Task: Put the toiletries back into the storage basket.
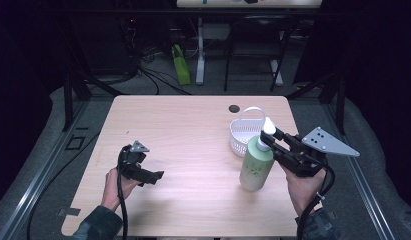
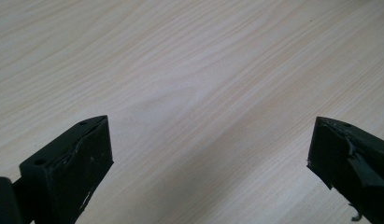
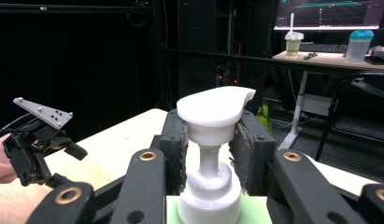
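A pale green pump bottle (image 1: 255, 167) with a white pump head (image 3: 213, 109) stands upright on the wooden table (image 1: 183, 130), right of centre. My right gripper (image 1: 267, 136) comes in from the right, and its jaws are shut on the pump's neck just under the head (image 3: 210, 135). Right behind the bottle stands a white basket (image 1: 245, 132) with a handle. At the table's left, my left gripper (image 1: 155, 176) is held low over bare wood. Its jaws (image 2: 210, 154) stand wide open with nothing between them. The left gripper (image 3: 38, 144) is also visible far left in the right gripper view.
A dark round hole (image 1: 234, 108) sits in the tabletop behind the basket. Beyond the table are a desk's legs (image 1: 200, 50), cables and a green object (image 1: 181, 65) on the floor. A far desk (image 3: 330, 58) carries a monitor, a cup and a bottle.
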`<state>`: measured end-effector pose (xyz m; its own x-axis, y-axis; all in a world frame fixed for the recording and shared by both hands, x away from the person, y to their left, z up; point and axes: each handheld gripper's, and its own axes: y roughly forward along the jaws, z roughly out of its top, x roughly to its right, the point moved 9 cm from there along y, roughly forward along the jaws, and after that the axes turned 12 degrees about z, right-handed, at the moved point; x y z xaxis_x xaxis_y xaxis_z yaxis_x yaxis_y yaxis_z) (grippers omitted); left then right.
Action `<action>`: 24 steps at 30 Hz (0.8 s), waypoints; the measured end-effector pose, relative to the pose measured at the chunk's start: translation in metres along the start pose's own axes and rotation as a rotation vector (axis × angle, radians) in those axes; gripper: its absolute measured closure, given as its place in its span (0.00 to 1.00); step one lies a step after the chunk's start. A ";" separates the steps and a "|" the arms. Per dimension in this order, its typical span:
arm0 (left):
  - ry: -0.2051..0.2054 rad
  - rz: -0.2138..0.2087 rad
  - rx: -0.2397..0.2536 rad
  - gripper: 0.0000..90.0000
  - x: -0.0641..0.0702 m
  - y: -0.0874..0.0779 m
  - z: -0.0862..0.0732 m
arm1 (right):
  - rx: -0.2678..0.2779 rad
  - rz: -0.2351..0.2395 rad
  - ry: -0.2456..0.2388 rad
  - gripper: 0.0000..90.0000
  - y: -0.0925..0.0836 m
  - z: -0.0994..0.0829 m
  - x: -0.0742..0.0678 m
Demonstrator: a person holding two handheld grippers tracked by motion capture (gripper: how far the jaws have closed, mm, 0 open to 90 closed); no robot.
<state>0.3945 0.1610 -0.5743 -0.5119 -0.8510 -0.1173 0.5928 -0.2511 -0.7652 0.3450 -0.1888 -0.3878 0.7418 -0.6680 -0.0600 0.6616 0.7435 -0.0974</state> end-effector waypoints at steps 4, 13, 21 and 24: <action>0.001 -0.001 -0.002 0.00 0.000 0.000 0.000 | 0.009 -0.007 -0.002 0.75 -0.004 0.005 0.001; -0.001 -0.001 -0.015 0.00 -0.001 0.002 -0.002 | 0.022 -0.027 -0.014 0.75 -0.014 0.015 0.007; -0.008 0.001 -0.020 0.00 -0.002 0.003 -0.002 | 0.015 -0.039 -0.015 0.75 -0.020 0.019 0.014; -0.010 0.005 -0.018 0.00 -0.002 0.003 -0.002 | 0.016 -0.048 -0.019 0.75 -0.023 0.021 0.016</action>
<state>0.3964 0.1627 -0.5779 -0.5029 -0.8567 -0.1150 0.5841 -0.2388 -0.7758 0.3441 -0.2163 -0.3657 0.7109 -0.7023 -0.0371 0.6980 0.7111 -0.0843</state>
